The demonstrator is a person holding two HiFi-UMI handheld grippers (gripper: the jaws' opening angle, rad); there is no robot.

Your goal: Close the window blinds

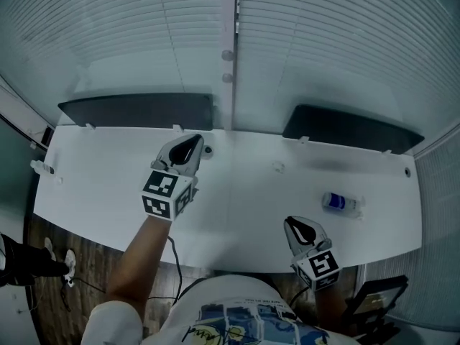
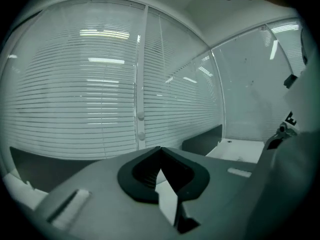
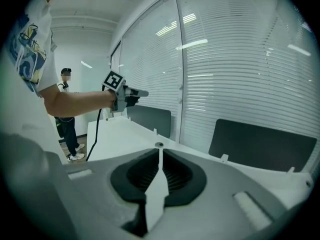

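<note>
White slatted window blinds hang behind the desk in two panels, split by a pale upright frame post. Two small round knobs sit one above the other on a thin line at that post, and show in the left gripper view as knobs. My left gripper is held over the desk's far edge, just below and left of the post, pointing at the blinds. Its jaws are shut with nothing seen between them. My right gripper hangs low near the desk's front edge, shut and empty. The left gripper also shows in the right gripper view.
A white desk runs under the window with two dark panels at its back. A small bottle lies at the right. A glass partition closes the right side. A person stands far off at the left.
</note>
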